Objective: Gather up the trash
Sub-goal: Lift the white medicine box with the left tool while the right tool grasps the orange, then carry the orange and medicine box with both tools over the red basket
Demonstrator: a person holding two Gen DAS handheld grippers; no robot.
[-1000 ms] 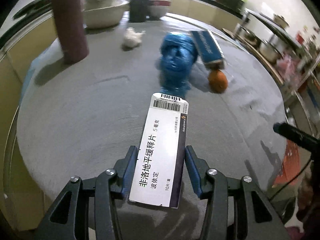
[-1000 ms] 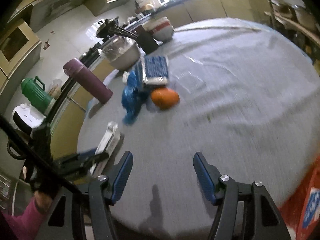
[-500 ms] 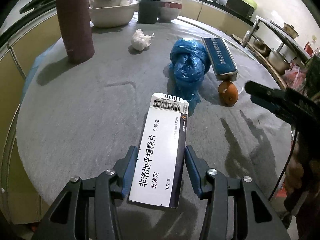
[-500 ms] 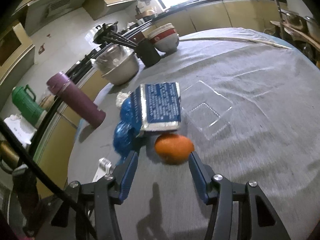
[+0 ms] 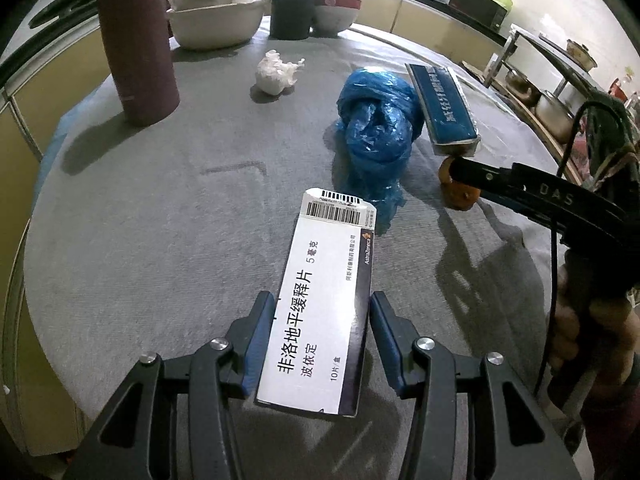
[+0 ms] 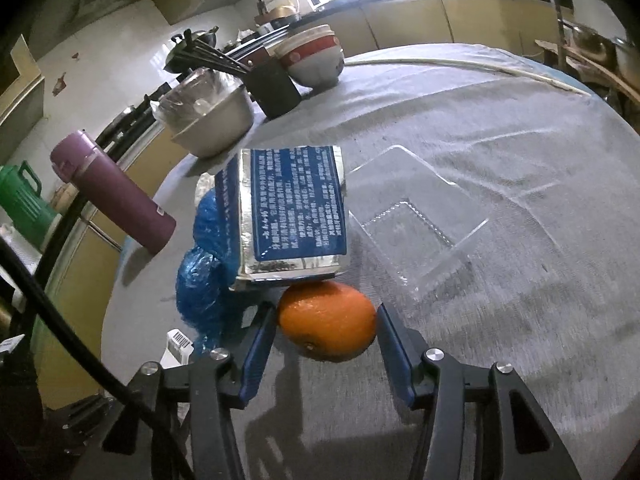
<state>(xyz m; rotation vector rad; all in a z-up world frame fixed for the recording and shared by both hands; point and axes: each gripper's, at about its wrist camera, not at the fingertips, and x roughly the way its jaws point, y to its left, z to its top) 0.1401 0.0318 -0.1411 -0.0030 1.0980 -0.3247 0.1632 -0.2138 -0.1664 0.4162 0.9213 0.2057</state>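
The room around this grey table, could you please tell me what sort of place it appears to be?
Most likely a home kitchen: stacked bowls beside a chopstick holder, cabinets under a dark countertop, and pots on a rack.

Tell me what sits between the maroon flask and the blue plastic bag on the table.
A crumpled white tissue lies between the maroon flask and the blue plastic bag, slightly farther back on the grey tablecloth. The left wrist view shows it.
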